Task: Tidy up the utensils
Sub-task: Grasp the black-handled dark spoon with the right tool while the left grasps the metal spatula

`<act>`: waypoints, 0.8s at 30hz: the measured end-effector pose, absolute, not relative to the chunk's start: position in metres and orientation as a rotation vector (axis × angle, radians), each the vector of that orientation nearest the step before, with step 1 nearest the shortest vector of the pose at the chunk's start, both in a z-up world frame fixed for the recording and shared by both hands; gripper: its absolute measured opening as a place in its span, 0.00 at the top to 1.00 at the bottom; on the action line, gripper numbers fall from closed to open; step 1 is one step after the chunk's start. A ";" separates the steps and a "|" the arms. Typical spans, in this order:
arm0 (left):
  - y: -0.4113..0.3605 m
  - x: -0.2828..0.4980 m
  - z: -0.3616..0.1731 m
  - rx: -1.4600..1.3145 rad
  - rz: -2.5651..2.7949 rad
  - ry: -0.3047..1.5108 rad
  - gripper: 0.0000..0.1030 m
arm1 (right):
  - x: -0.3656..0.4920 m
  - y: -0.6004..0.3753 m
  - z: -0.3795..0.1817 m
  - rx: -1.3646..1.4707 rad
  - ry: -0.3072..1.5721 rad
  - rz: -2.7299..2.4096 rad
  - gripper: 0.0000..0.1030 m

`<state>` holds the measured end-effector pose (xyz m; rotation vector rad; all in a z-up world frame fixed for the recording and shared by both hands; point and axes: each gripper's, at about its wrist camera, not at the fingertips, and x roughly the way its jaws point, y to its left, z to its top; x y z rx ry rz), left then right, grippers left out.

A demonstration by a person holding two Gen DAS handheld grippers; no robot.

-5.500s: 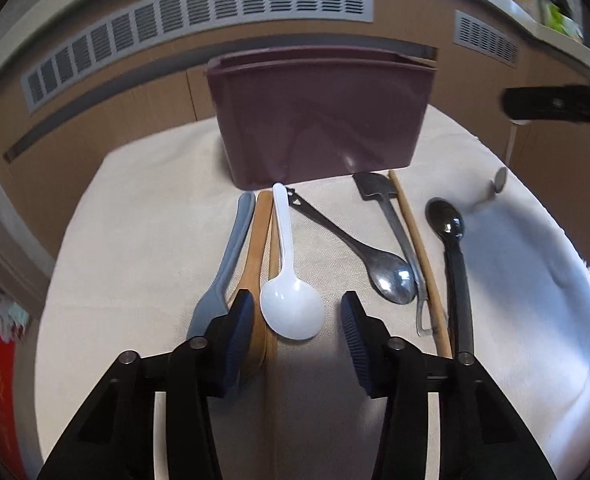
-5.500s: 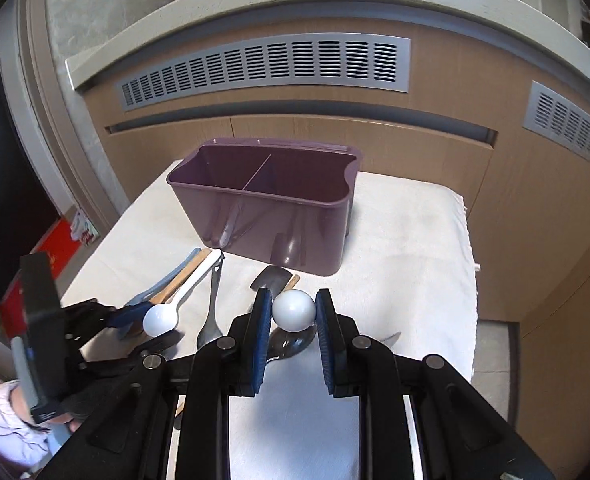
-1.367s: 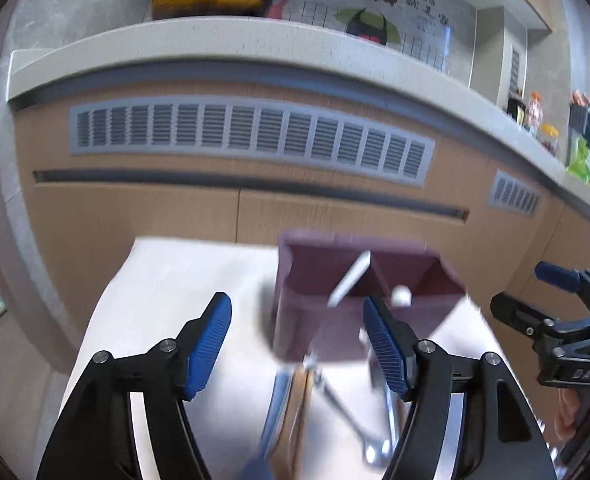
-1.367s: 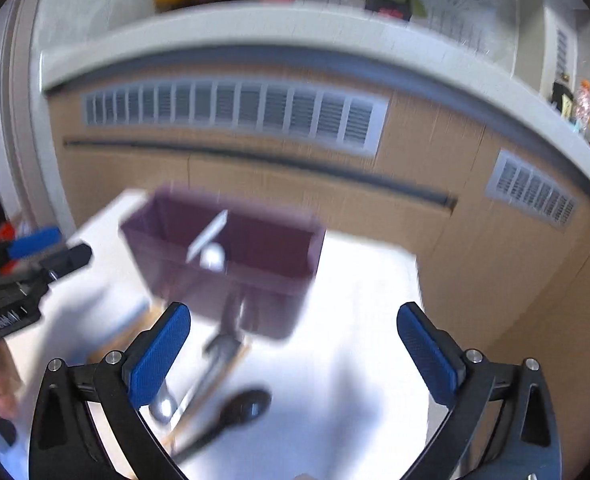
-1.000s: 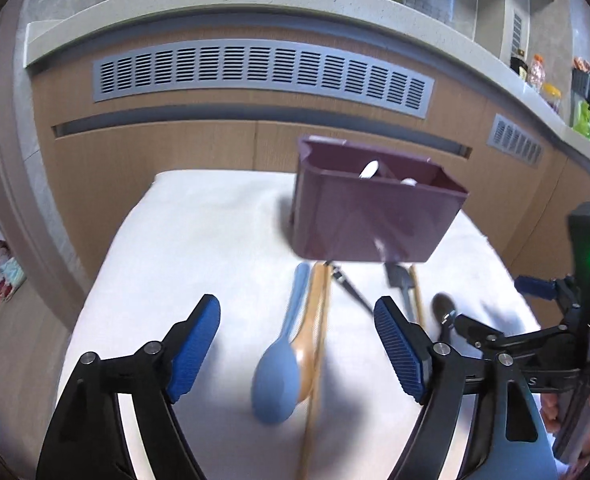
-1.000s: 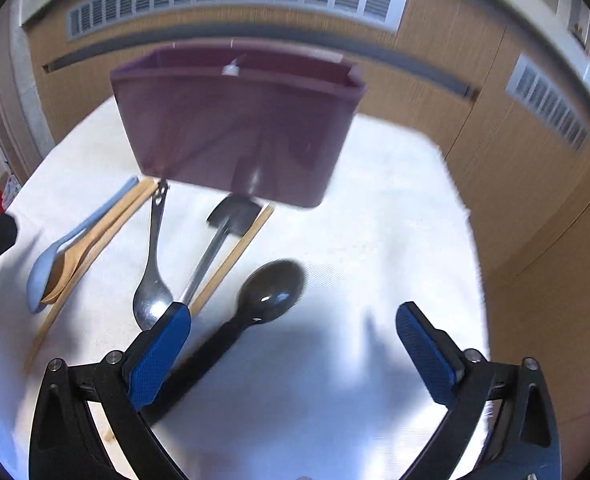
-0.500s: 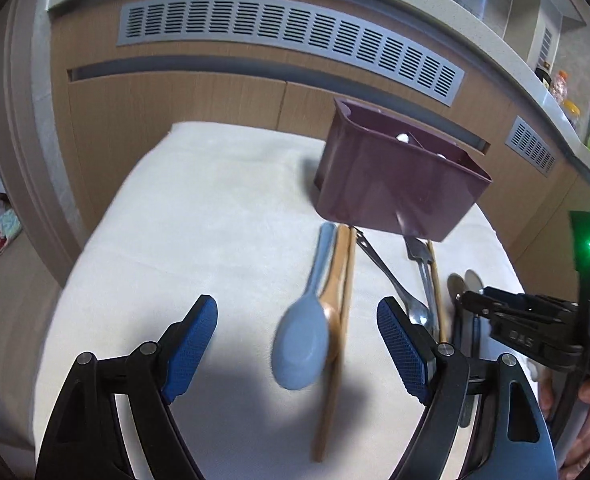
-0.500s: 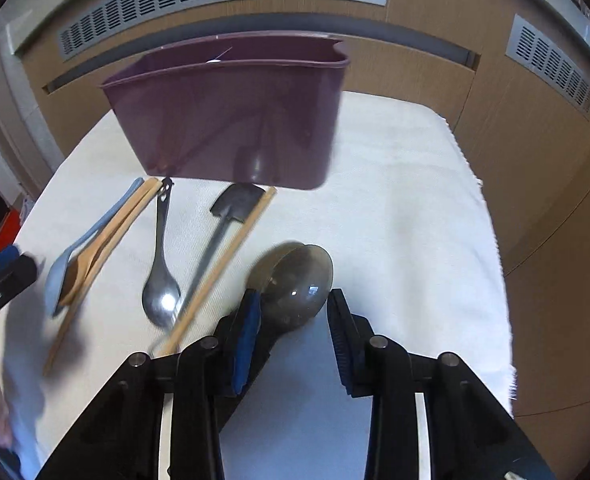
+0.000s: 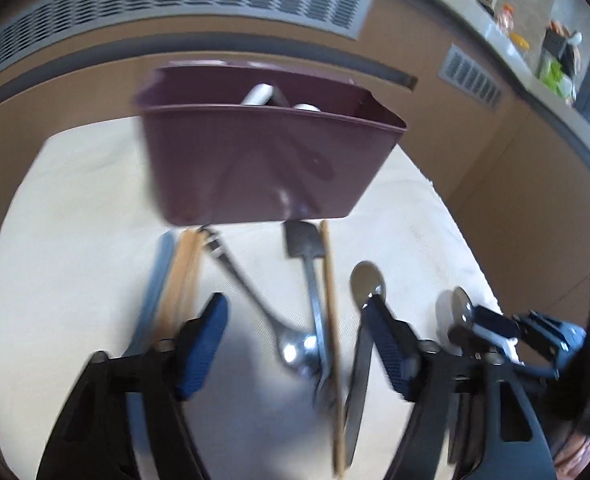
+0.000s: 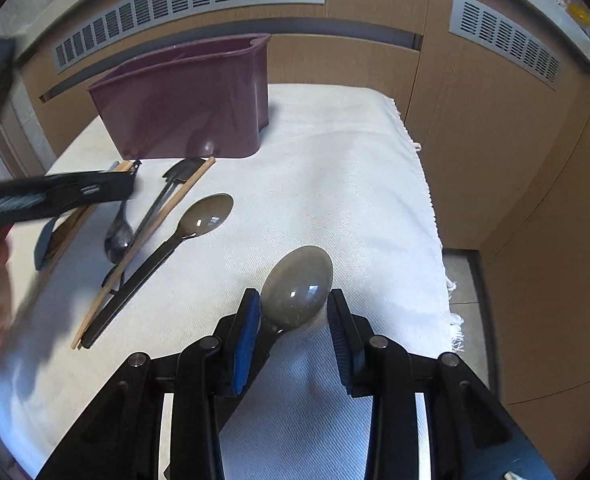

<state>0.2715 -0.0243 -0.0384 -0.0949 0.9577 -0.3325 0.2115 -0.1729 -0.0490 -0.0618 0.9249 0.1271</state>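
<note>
Your right gripper point(image 10: 293, 330) has its blue-padded jaws bracketing the neck of a grey translucent plastic spoon with a black handle point(image 10: 297, 286). The left pad touches the handle, but a gap shows at the right pad, so I cannot tell whether it is truly clamped. Your left gripper point(image 9: 295, 340) has its jaws wide apart and holds nothing, hovering low over the utensils lying on the cloth.

Between and beyond your left jaws lie a shiny steel spoon point(image 9: 295, 350), a dark flat-ended metal spatula point(image 9: 303, 238), a single light wooden chopstick point(image 9: 331, 320) and a second grey plastic spoon with a black handle point(image 10: 205, 218). Further left sit a pale blue plastic spoon point(image 9: 153, 292) and a wooden spoon point(image 9: 179, 280), side by side and touching.

The dark purple plastic two-compartment caddy point(image 9: 263, 160) stands at the far end of the white cloth-covered table point(image 10: 355, 184), with two white pieces poking above its rim. By my reading you are early on: two items are stowed, six are loose, and one is in your right jaws.
</note>
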 end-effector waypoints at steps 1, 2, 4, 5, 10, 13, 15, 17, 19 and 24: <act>-0.030 0.279 -0.040 -0.079 -0.338 0.978 0.46 | 0.210 -0.174 -0.048 -0.060 0.918 0.133 0.69; -0.038 0.288 -0.042 -0.058 -0.341 1.006 0.54 | 0.208 -0.174 -0.047 -0.060 0.909 0.138 0.69; -0.052 0.306 -0.047 -0.005 -0.345 1.066 0.63 | 0.204 -0.173 -0.045 -0.064 0.891 0.148 0.69; -0.058 0.313 -0.049 0.017 -0.347 1.088 0.63 | 0.202 -0.174 -0.045 -0.064 0.884 0.152 0.69; -0.076 0.337 -0.058 0.130 -0.269 1.125 0.65 | 0.201 -0.177 -0.047 -0.036 0.881 0.177 0.69; -0.080 0.339 -0.057 0.146 -0.254 1.124 0.65 | 0.201 -0.178 -0.051 -0.022 0.893 0.177 0.69; -0.082 0.335 -0.056 0.170 -0.243 1.117 0.65 | 0.202 -0.179 -0.053 -0.016 0.896 0.176 0.69; -0.082 0.330 -0.056 0.189 -0.227 1.112 0.65 | 0.202 -0.180 -0.053 -0.007 0.898 0.177 0.69; -0.078 0.326 -0.056 0.203 -0.227 1.105 0.65 | 0.203 -0.180 -0.054 -0.003 0.900 0.179 0.69; -0.072 0.309 -0.056 0.266 -0.204 1.082 0.62 | 0.201 -0.180 -0.054 0.001 0.897 0.186 0.69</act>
